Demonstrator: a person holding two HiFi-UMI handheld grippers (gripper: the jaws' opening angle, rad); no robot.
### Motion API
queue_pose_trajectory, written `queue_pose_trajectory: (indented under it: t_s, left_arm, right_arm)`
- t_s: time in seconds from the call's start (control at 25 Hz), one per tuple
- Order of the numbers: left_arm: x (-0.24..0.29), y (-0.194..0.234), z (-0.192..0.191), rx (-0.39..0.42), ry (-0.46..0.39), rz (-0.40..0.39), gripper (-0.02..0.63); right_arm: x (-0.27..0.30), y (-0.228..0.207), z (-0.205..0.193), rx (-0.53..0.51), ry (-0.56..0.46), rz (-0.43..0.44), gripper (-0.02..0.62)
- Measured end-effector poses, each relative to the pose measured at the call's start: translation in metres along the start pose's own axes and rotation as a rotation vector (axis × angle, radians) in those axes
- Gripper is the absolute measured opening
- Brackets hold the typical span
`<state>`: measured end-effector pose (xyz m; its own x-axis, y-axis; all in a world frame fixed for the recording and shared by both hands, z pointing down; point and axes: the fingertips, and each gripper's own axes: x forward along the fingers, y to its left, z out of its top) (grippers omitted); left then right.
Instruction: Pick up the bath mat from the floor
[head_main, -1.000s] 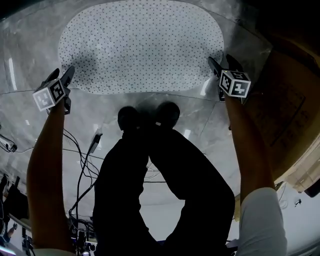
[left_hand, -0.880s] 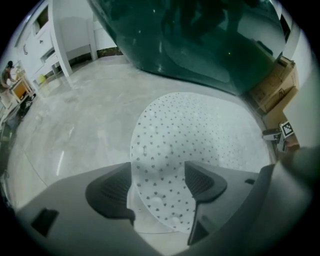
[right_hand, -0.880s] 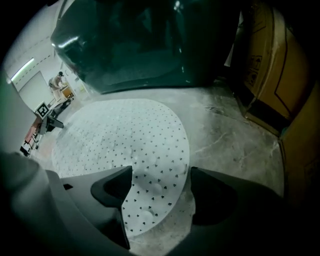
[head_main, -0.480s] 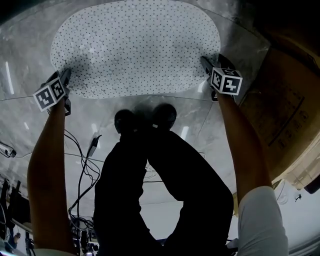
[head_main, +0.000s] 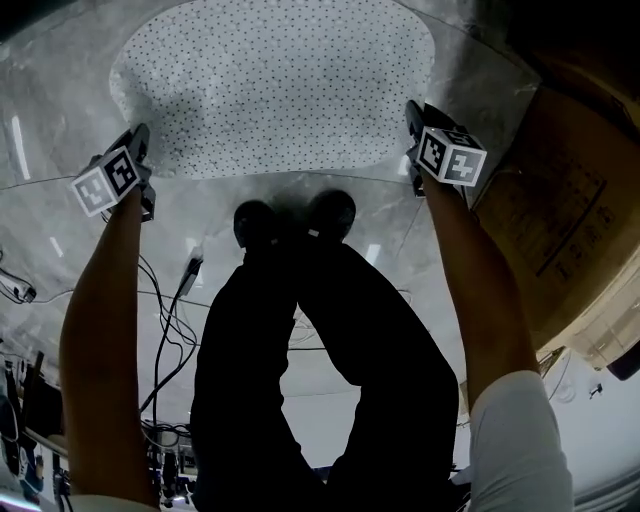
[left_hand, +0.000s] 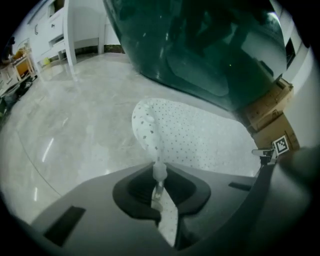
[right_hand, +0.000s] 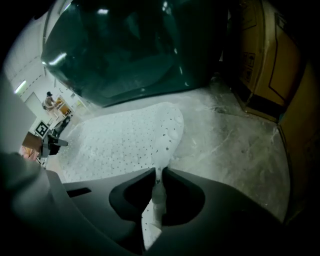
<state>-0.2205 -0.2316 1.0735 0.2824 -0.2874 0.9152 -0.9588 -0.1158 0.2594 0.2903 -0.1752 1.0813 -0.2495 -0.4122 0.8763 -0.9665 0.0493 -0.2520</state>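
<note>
Head view: bath mat (head_main: 275, 90) edges clamped

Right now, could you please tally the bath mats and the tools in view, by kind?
bath mat: 1
tools: 2, the left tool and the right tool, whose jaws have each just closed on an end of the bath mat
Total: 3

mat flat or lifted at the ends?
Lifted at both ends. Left gripper and right gripper have just closed on its edges; the mat curls up into each. Middle lies flat.
</note>
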Motion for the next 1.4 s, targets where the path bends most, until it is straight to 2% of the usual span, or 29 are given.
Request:
queue_pose_trajectory:
  t_s: [0.2,0.4,0.52,0.72,0.84,0.92,1.12,1.28,1.4]
  left_arm:
    - [-0.044,-0.036,0.022,-0.012,-0.039,-0.096,0.04]
    - [-0.119,-0.088,0.046,-0.024,-0.063,-0.175,0.037]
    - [-0.179,-0.117,0.068,0.008,-0.092,-0.209,0.037]
    - [-0.318,-0.158,0.092,0.091,-0.13,-0.268,0.035]
    - [-0.407,-0.182,0.123,0.22,-0.199,-0.299,0.035]
    - [-0.465,-0.196,0.147,0.268,-0.253,-0.326,0.035]
    - [-0.615,-0.242,0.198,0.247,-0.412,-0.436,0.034]
    - [-0.736,-0.27,0.238,0.306,-0.538,-0.469,0.034]
    - [-0.811,-0.292,0.262,0.333,-0.65,-0.494,0.034]
  right_arm:
    - [-0.051,0.04,0.03,0.015,-0.043,0.062,0.046]
    - [-0.124,0.093,0.069,0.055,-0.098,0.114,0.044]
    - [-0.183,0.118,0.098,0.062,-0.132,0.114,0.044]
    - [-0.316,0.161,0.143,0.026,-0.177,0.124,0.044]
    - [-0.4,0.19,0.182,-0.026,-0.228,0.142,0.044]
    - [-0.458,0.208,0.209,-0.047,-0.273,0.155,0.044]
    - [-0.616,0.264,0.274,-0.139,-0.42,0.189,0.044]
    - [-0.721,0.309,0.329,-0.165,-0.586,0.212,0.044]
    - [-0.787,0.327,0.359,-0.166,-0.711,0.233,0.044]
